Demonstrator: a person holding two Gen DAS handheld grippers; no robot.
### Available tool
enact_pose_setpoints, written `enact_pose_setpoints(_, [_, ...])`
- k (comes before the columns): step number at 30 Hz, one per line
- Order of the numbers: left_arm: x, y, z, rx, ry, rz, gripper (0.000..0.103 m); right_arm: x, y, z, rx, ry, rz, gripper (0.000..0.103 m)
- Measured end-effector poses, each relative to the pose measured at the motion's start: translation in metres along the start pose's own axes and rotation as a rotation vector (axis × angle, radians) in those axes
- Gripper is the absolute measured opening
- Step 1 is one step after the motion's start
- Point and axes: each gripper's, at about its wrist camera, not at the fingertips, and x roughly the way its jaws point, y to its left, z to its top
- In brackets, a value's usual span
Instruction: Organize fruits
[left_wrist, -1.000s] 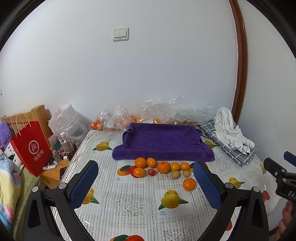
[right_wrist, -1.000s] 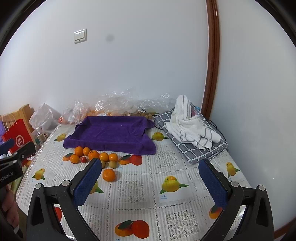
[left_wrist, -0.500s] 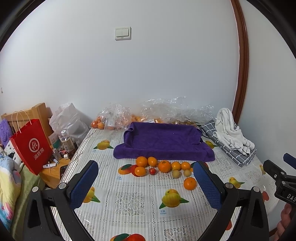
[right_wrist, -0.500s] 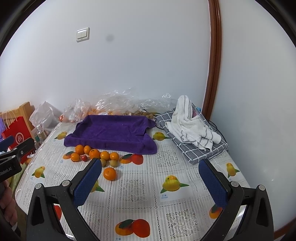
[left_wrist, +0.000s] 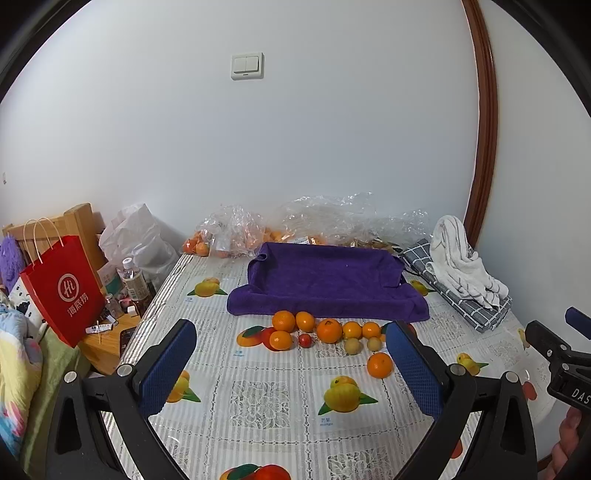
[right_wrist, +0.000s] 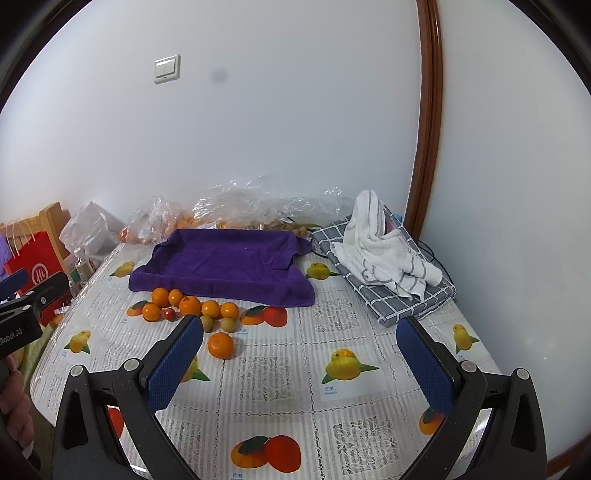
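Left gripper (left_wrist: 291, 363), from its own wrist view: jaws spread wide, nothing between the blue pads (left_wrist: 168, 365), hovering above the fruit-print tablecloth (left_wrist: 258, 398). Ahead, between the two fingers, a cluster of oranges (left_wrist: 328, 330) with a small red fruit (left_wrist: 305, 340) and two pale green ones (left_wrist: 352, 346), just in front of the purple towel (left_wrist: 325, 282). One lone orange (left_wrist: 379, 365) nearer, just beside the right finger. Far left, a red paper bag (left_wrist: 64, 290); far right, a white striped cloth (left_wrist: 461, 262).

Right gripper (right_wrist: 301, 363), from its own wrist view: likewise wide open and empty. Same oranges (right_wrist: 190, 305) ahead and to the left, beyond the left pad (right_wrist: 173, 363); lone orange (right_wrist: 221, 345) just beside that pad. Purple towel (right_wrist: 229, 264) behind them, white striped cloth (right_wrist: 384, 251) ahead right on a grey checked cloth (right_wrist: 391, 301).
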Motion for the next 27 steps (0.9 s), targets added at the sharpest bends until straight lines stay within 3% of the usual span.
enact_pose_setpoints(27, [0.0005,0.0016,0.0042,-0.022,0.012,0.000,0.103,-0.0015,0.0042,-0.0018,-0.004,-0.007,0.009,0.103])
